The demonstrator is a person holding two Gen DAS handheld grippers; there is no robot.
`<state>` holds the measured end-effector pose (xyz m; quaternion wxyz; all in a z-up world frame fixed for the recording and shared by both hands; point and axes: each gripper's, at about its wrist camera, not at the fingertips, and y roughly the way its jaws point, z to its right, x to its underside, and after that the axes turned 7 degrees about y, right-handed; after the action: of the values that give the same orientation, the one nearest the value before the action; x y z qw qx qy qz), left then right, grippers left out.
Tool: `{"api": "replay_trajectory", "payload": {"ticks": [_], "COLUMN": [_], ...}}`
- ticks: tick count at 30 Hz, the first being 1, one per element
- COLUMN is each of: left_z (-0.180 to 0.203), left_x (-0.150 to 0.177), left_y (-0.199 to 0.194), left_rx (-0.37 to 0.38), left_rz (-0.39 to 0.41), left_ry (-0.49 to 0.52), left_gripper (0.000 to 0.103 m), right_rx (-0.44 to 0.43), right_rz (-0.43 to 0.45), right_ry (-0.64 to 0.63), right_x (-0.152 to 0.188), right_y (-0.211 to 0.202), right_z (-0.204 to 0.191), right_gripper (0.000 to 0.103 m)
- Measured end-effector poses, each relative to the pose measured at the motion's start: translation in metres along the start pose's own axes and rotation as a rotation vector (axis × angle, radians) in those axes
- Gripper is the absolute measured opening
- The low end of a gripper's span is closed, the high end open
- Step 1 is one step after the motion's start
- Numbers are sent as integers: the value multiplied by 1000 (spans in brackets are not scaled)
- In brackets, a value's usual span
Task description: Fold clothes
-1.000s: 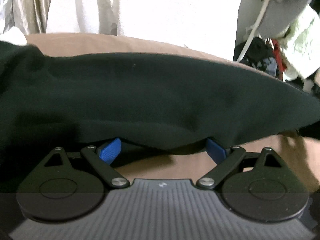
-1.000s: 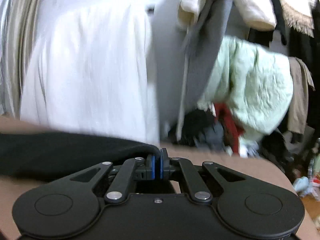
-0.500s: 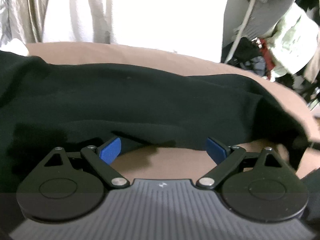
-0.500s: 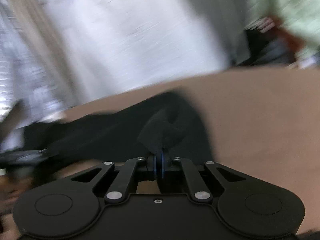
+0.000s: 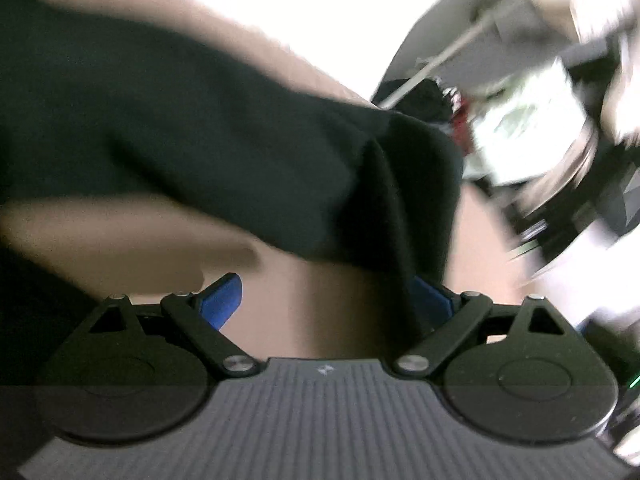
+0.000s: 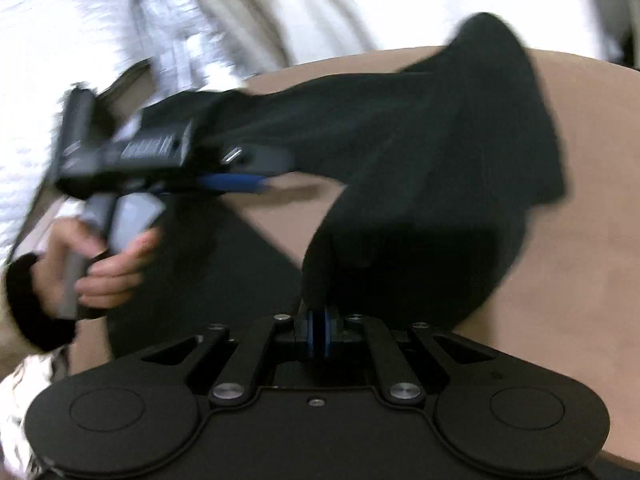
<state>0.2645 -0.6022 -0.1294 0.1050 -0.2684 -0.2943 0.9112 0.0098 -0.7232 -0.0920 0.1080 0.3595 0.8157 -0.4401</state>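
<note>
Black fabric, a dark garment (image 6: 420, 152), lies partly draped across the tan bench (image 6: 580, 200), one end lifted into a peak. The right tool (image 6: 319, 334) is pinched nearly closed on a fold of that cloth right at its blue pads. The left tool (image 5: 326, 300) stands wide open; cloth hangs over its right pad, but nothing is clamped. In the right wrist view a hand (image 6: 104, 264) carries that left tool beside the garment's far edge. Both views are blurred. My worry: a thin pinch on slack cloth could slip under a quick pull, and the fold would land crooked with only one corner held.
</note>
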Motion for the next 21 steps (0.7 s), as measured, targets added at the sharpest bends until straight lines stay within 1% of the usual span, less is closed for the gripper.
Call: {"api": "replay_trajectory", "payload": {"ticks": [1, 2, 4, 6, 7, 8, 9, 10, 11, 12, 13, 14, 15, 16, 17, 18, 19, 21], "left_z": [-4, -4, 5, 16, 20, 24, 28, 33, 37, 39, 40, 41, 41, 41, 39, 36, 33, 27], "left_x": [4, 8, 14, 21, 24, 28, 32, 36, 38, 37, 36, 35, 34, 33, 33, 33, 33, 34], "left_y": [2, 5, 12, 23, 33, 46, 57, 61, 59, 57, 55, 52, 50, 47, 45, 43, 40, 35], "left_rx": [54, 87, 95, 66, 35, -16, -64, -93, -107, -118, -125, -131, -138, -155, -175, -182, -183, -171], "left_rz": [0, -5, -32, -85, -140, -224, -281, -279, -250, -234, -225, -215, -205, -197, -192, -189, -184, -176], "left_ry": [-56, -65, -16, 49, 80, 119, 170, 220, 238, 237, 235, 234, 233, 239, 246, 242, 230, 192], "left_gripper": [93, 93, 93, 93, 93, 92, 89, 89, 87, 85, 72, 56, 50, 37, 28, 26, 25, 24], "right_rx": [-23, -37, -50, -46, -44, -43, -46, -33, -3, 10, 1, -12, -13, 2, 17, 31, 24, -3], "right_rz": [-3, -5, -16, -34, -43, -51, -65, -81, -97, -106, -98, -82, -61, -31, 3, 38, 78, 140], "right_ry": [-13, -28, -59, -87, -101, -106, -102, -95, -86, -65, -38, -12, 11, 33, 57, 82, 131, 272], "right_x": [1, 3, 7, 8, 8, 6, 3, -3, -7, -10, -11, -11, -12, -13, -14, -15, -15, -22], "right_y": [2, 6, 13, 19, 22, 25, 27, 26, 25, 22, 17, 10, 1, -9, -20, -32, -42, -54], "right_z": [-4, -10, -17, -20, -22, -22, -19, -12, -7, -1, 5, 12, 18, 25, 35, 46, 59, 90], "right_gripper": [8, 8, 8, 8, 8, 10, 12, 21, 32, 34, 35, 42, 48, 55, 56, 56, 56, 56]}}
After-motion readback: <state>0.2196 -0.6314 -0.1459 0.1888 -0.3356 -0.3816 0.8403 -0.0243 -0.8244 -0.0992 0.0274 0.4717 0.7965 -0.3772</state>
